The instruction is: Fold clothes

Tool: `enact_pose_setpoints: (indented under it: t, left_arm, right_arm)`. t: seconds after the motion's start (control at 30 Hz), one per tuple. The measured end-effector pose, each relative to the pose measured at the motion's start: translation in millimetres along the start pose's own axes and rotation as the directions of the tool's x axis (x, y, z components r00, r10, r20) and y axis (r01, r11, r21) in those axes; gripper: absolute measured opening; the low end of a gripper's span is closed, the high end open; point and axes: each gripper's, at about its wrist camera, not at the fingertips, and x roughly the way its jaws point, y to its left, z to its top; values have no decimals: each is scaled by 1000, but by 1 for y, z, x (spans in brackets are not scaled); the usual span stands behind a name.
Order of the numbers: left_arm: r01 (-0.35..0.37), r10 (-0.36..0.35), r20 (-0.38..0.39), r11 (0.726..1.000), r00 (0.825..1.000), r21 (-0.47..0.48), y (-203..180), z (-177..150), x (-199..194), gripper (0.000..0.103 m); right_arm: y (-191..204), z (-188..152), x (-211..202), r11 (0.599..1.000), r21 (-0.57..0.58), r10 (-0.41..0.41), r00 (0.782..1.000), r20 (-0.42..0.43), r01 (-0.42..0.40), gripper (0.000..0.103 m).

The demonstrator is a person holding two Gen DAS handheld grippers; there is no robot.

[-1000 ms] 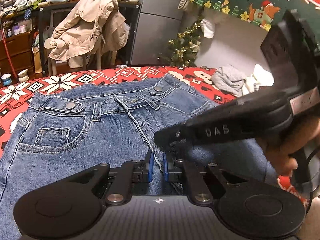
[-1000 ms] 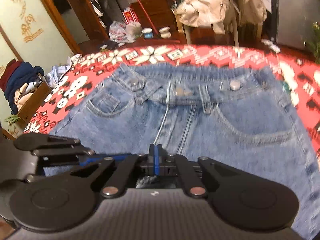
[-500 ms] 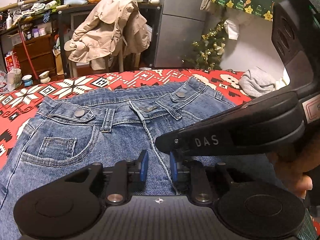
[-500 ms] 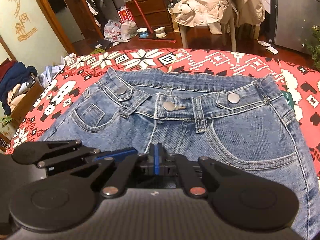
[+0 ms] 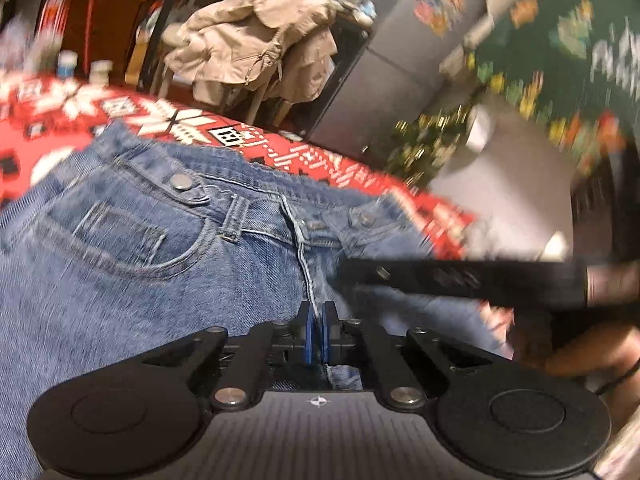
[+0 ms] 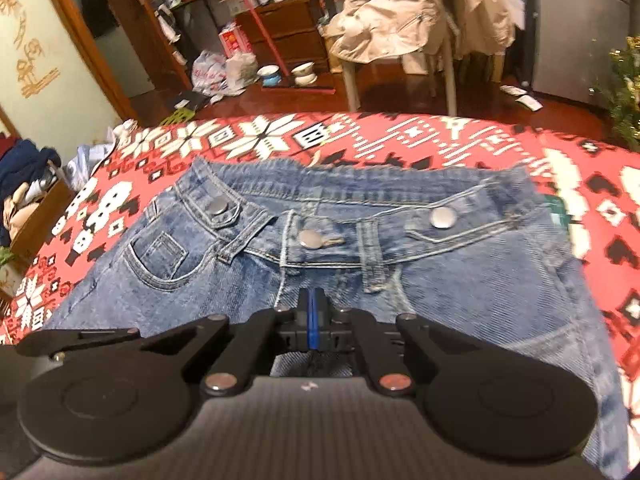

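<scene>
A red patterned cloth covers the worktop, and the jeans lie flat across it, waistband toward the far edge. The left gripper has just been closing, jaws pinching the fly seam, it seems through the blur. The right gripper has its jaws pressed together on denim.

A beige coat drapes a chair behind the red patterned cloth.
</scene>
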Motion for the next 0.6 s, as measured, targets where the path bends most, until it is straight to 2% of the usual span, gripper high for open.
enact_pose_setpoints:
  t: [0.07,0.17,0.23,0.43,0.6]
  left_arm:
    - [41,-41,4,995,999,-95,15,2,-10,2]
    - [85,-84,10,982,996,-171,27,0,-29,2]
    - [79,-81,-8,985,997,-151,25,-5,-40,2]
    - [25,-29,-106,999,994,-40,8,-38,-62,2]
    - [21,-23,-148,1000,989,-19,2,-70,-78,3]
  right_arm:
    - [-4,-8,-14,999,42,24,1000,-3,-24,4]
    - [-3,-32,-30,996,76,55,998,-23,-54,4]
    - [1,-49,-39,996,70,63,997,-33,-61,4]
    - [25,-103,-58,1000,17,-8,997,-73,9,4]
    - [33,-130,-78,1000,28,-12,996,-86,15,4]
